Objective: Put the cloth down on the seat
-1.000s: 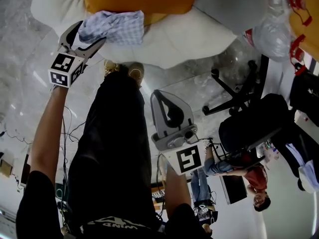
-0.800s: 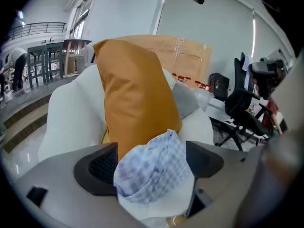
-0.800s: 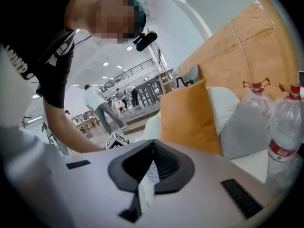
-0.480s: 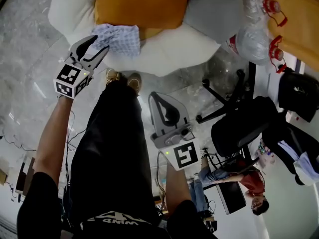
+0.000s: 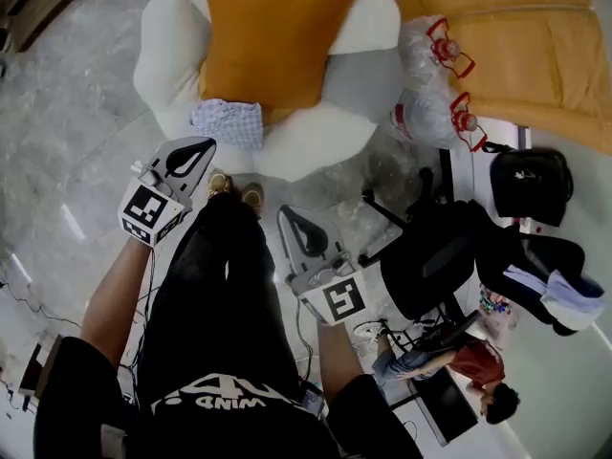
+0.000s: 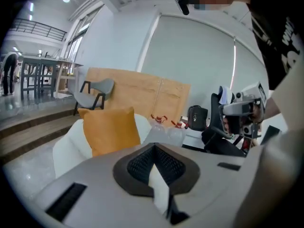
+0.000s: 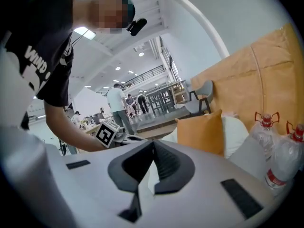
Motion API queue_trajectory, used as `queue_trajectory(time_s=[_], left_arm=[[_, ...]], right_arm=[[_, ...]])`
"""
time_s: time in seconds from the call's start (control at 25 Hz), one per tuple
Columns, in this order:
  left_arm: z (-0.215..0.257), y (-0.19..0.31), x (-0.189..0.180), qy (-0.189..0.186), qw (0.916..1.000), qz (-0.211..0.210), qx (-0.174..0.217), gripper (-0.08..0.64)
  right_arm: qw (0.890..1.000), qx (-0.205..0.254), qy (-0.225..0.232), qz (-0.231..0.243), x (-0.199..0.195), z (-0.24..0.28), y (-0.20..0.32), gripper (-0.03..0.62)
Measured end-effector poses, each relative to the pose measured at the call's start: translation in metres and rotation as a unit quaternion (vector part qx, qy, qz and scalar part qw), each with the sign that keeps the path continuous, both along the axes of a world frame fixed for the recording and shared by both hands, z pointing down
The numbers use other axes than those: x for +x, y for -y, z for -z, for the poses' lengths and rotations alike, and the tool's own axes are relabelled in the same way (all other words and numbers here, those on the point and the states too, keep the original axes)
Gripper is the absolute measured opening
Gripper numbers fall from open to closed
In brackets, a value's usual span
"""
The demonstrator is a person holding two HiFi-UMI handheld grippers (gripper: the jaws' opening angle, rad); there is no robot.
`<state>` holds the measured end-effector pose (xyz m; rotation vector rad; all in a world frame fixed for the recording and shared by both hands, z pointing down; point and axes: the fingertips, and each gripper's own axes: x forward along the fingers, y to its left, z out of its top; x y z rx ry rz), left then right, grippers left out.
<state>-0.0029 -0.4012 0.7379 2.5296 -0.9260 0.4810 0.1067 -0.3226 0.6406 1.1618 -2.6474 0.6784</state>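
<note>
Checked blue-and-white cloth lies crumpled on the front of the white seat, its far edge against the orange cushion; neither tool touches it. Left tool: jaws have just been closing and are pressed together, with nothing between them. It is held in the air in front of the seat, on the near side of the cloth and clear of it. Right tool: jaws likewise together and empty, held closer to the person's body, over the floor and well apart from the cloth. To the right of the seat stand plastic-wrapped bottles with red handles. A black office chair sits nearer, on the right.
</note>
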Motion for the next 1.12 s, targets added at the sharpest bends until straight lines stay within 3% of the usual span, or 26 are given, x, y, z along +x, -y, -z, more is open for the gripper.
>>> queue_trajectory(time_s=[0.32, 0.52, 0.64, 0.88, 1.12], left_arm=[[0.171, -0.051, 0.014, -0.030, 0.9983, -0.024, 0.043, 0.006], [0.241, -0.092, 0.015, -0.044, 0.9964, -0.033, 0.065, 0.006], [0.272, -0.114, 0.017, -0.051, 0.9948, -0.044, 0.077, 0.006], [0.326, -0.133, 0.012, -0.086, 0.9899, -0.010, 0.112, 0.006], [0.338, -0.138, 0.010, -0.096, 0.9863, -0.003, 0.134, 0.006]], right_arm=[[0.997, 0.063, 0.020, 0.027, -0.005, 0.113, -0.028, 0.020], [0.995, 0.092, 0.019, 0.030, -0.019, 0.165, -0.052, 0.020], [0.993, 0.116, 0.016, 0.025, -0.025, 0.190, -0.063, 0.020], [0.989, 0.147, 0.022, 0.002, -0.021, 0.221, -0.074, 0.020], [0.986, 0.163, 0.026, -0.002, -0.015, 0.234, -0.075, 0.020]])
